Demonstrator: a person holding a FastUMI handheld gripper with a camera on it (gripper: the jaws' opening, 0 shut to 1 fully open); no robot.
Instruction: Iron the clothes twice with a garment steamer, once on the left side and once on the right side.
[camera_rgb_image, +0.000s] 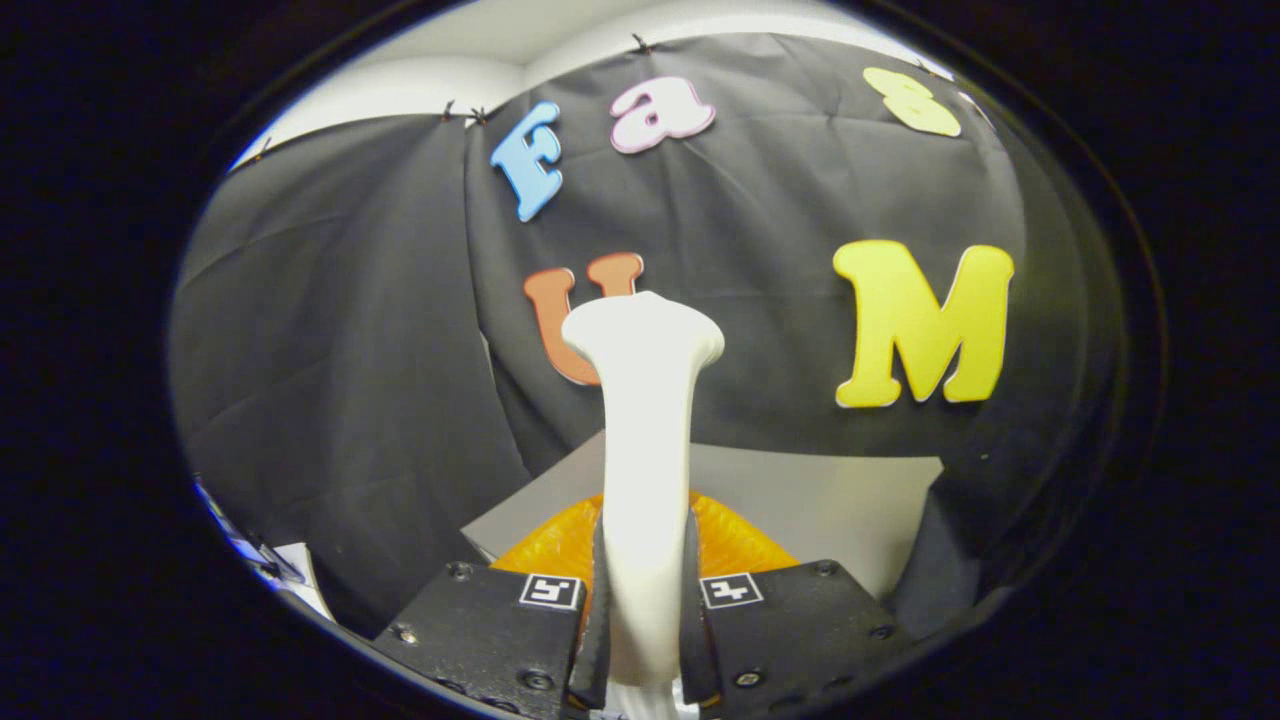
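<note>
Black cloth walls back a grey bench (830, 500). Both fingers of the hand-held gripper (645, 620) clamp the white steamer (645, 400) by its handle, head raised away from the camera, likely so it can be swept over fabric. Orange clothes (735, 545) lie just beyond the fingers on the bench.

A pale grey table (840, 500) stood just beyond my fingers against the black cloth wall (330, 380), with an orange garment (740, 545) lying directly on its near part, its far part bare.
</note>
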